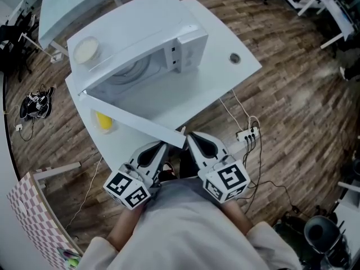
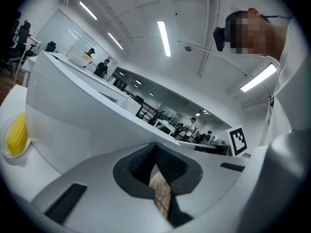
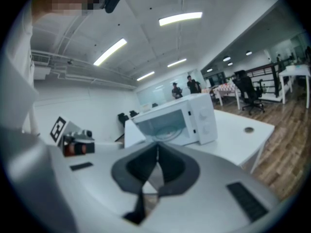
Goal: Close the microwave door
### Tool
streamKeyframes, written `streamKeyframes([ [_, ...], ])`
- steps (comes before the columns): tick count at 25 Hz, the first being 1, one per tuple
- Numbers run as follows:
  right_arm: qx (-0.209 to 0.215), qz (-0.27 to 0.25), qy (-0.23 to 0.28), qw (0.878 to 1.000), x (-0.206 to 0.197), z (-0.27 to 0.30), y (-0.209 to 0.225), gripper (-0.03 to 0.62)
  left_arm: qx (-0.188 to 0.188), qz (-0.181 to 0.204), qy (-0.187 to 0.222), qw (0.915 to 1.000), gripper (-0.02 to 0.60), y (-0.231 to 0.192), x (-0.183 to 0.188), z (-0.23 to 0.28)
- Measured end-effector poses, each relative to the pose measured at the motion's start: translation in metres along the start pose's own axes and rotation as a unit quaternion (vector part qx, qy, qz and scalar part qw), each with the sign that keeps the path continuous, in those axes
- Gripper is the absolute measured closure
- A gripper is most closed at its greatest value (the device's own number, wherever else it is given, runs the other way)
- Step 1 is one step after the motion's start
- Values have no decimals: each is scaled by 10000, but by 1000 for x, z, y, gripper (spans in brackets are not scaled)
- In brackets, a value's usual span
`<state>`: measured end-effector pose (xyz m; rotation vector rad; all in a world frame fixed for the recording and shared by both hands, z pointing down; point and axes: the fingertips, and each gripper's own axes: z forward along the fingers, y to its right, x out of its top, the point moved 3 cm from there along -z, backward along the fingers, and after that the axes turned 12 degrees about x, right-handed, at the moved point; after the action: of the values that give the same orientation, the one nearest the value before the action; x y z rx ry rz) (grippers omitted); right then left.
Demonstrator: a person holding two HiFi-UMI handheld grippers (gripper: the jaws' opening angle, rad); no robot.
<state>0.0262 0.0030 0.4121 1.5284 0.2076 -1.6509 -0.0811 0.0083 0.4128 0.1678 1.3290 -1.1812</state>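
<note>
The microwave (image 1: pixel 140 38) stands in the upper centre of the head view on a white worktop (image 1: pixel 225 77). Its door (image 1: pixel 132 118) is swung wide open, slanting down toward the lower centre. The door's free end lies between the left gripper (image 1: pixel 163 148) and the right gripper (image 1: pixel 190 136), close to both tips; I cannot tell whether it touches them. Each gripper's fingers are pressed together at the tips, pinching nothing.

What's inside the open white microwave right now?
Only a round glass turntable shows inside the boxy white microwave; nothing sits on it. The back of the cavity is covered in the head view.
</note>
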Motion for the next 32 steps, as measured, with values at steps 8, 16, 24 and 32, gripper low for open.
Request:
streamKeyframes([
  [8, 83, 10, -23, 10000, 10, 0, 26, 571, 163, -120, 24, 9998, 563, -2, 4, 18],
  [16, 473, -83, -205, 9986, 14, 5, 38, 571, 316, -161, 75, 9993, 563, -2, 8, 31],
  [24, 937, -348, -368, 9943, 20, 7, 38, 571, 442, -170, 246, 9986, 563, 3, 12, 40],
  [32, 1252, -648, -478, 9889, 21, 9, 35, 571, 468, -61, 269, 9985, 563, 10, 15, 45],
])
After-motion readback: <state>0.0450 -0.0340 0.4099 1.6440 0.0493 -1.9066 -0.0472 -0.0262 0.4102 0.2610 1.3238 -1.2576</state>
